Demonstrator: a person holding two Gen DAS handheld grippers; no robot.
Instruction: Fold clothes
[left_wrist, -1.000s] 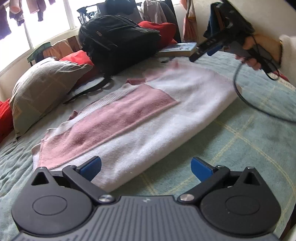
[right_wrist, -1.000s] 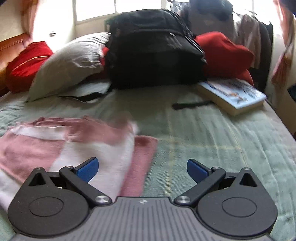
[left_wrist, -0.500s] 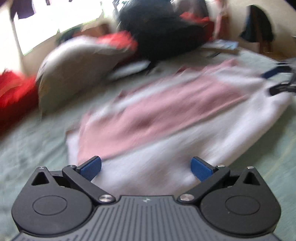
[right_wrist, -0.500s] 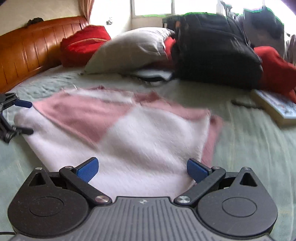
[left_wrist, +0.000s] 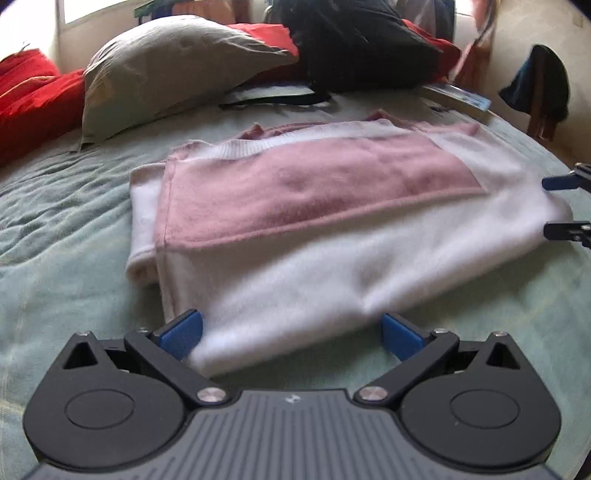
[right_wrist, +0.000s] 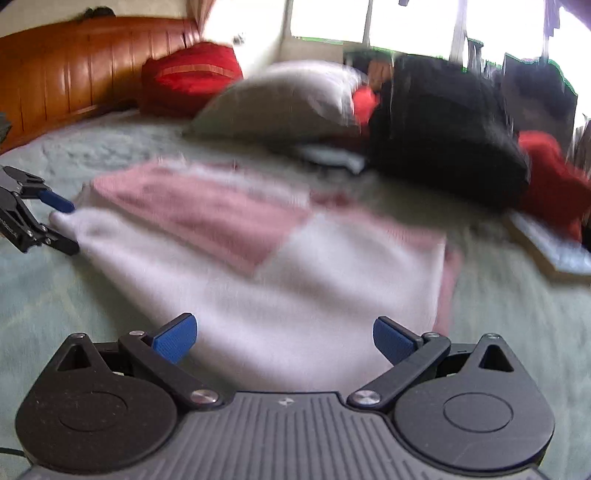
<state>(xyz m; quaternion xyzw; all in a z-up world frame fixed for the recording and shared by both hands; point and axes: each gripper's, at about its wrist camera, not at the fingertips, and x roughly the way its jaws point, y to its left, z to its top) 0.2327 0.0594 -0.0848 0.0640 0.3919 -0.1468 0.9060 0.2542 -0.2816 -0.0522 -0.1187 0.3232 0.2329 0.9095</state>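
Observation:
A pink and white sweater (left_wrist: 314, 218) lies folded flat on the green bedspread (left_wrist: 62, 236). My left gripper (left_wrist: 291, 330) stands open at one end of it, the white hem lying between its blue pads. The right gripper (right_wrist: 282, 334) is open too, low over the opposite end of the sweater (right_wrist: 258, 266). Each gripper shows in the other's view: the right one (left_wrist: 563, 206) at the far right edge, the left one (right_wrist: 59, 225) at the far left edge, both with jaws apart beside the sweater's edges.
A grey pillow (left_wrist: 170, 70), red cushions (left_wrist: 29, 96) and a black backpack (left_wrist: 362, 44) crowd the head of the bed. A book (left_wrist: 461, 98) lies behind the sweater at the right. A wooden headboard (right_wrist: 74, 70) runs along the left in the right wrist view.
Both grippers have swung around and dropped to opposite ends of the sweater. The right one, earlier raised in a hand, now sits low by the sweater. Both stay open.

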